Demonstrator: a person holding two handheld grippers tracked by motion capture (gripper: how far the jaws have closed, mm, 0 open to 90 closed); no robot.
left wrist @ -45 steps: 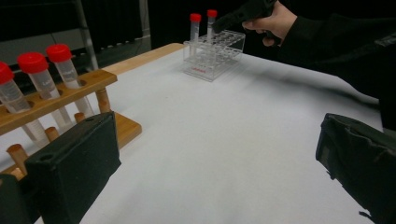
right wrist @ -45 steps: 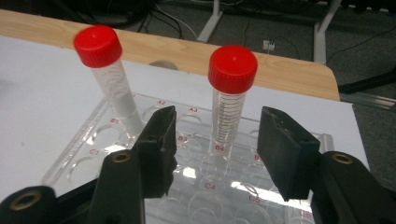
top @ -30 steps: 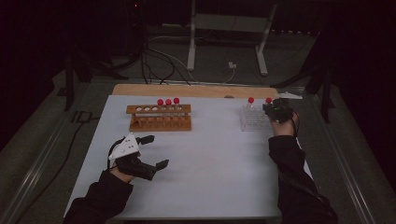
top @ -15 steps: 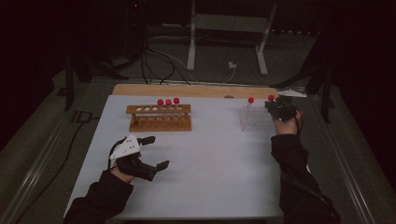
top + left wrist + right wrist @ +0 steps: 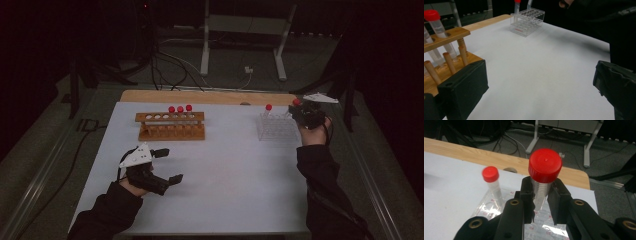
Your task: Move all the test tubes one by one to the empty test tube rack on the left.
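My right gripper [image 5: 541,192] is shut on a clear tube with a red cap [image 5: 545,165], held upright just below the cap. In the high view this gripper [image 5: 303,114] hangs over the right end of a clear plastic rack [image 5: 276,129]. The tube's lower end is hidden behind the jaws. A second red-capped tube [image 5: 492,185] stands in that rack. My left gripper [image 5: 169,165] rests open near the front left of the white table [image 5: 235,185], with nothing between its jaws. Ahead of it stands a wooden rack [image 5: 171,126] with three red-capped tubes [image 5: 180,108].
The left gripper view has the wooden rack [image 5: 446,37] close on its left and the clear rack [image 5: 527,21] far across the white tabletop. A wooden strip [image 5: 200,96] runs along the table's back edge. Beyond it are cables and a stand's legs [image 5: 240,50].
My right gripper has risen a little and shifted right with the red-capped tube in its grip. The left gripper has stayed where it was.
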